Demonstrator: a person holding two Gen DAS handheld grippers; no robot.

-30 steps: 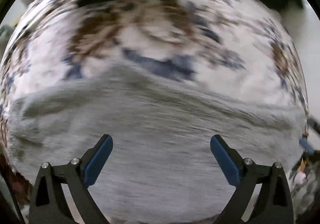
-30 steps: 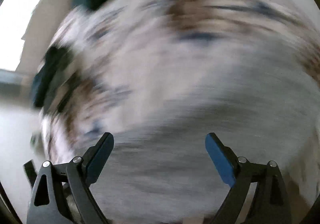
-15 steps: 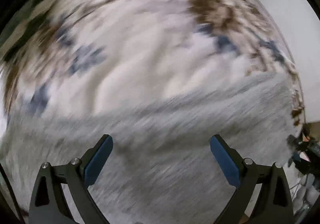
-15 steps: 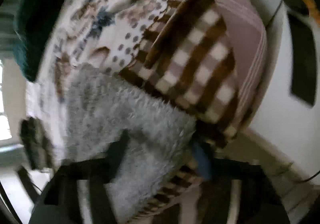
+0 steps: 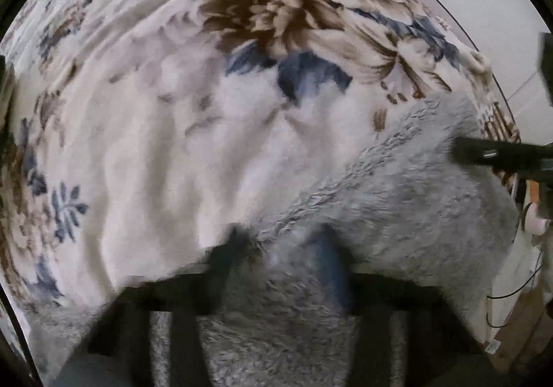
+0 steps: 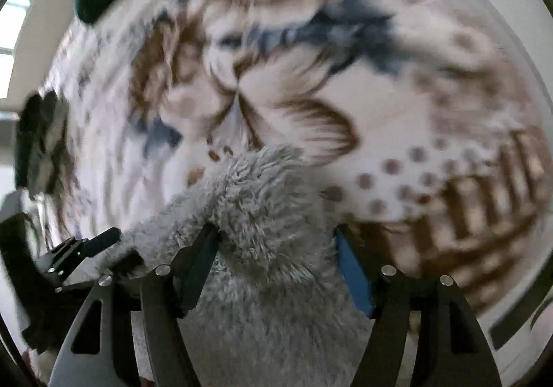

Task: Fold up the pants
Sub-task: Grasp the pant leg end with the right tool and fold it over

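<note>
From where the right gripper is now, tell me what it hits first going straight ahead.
The right gripper is already bunched around the fuzzy grey pants; beyond them it would likely meet the flowered blanket, though depth is unclear.

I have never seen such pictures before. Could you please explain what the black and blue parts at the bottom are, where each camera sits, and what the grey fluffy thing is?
No robot is here. A person holds one pair of tongs in each hand, and a small wide-angle camera on each looks forward along its two fingers, so the edges look bent.

In the left camera's picture, the left tongs are blurred by motion; they seem closed on the grey fluffy pants. The dark bar at the right edge is the right tongs.

In the right camera's picture, the right tongs, with black fingers and blue pads, have the pants bunched between them. The left tongs show at the lower left.

The pants lie on a flowered blanket, white with brown and blue blossoms.
</note>
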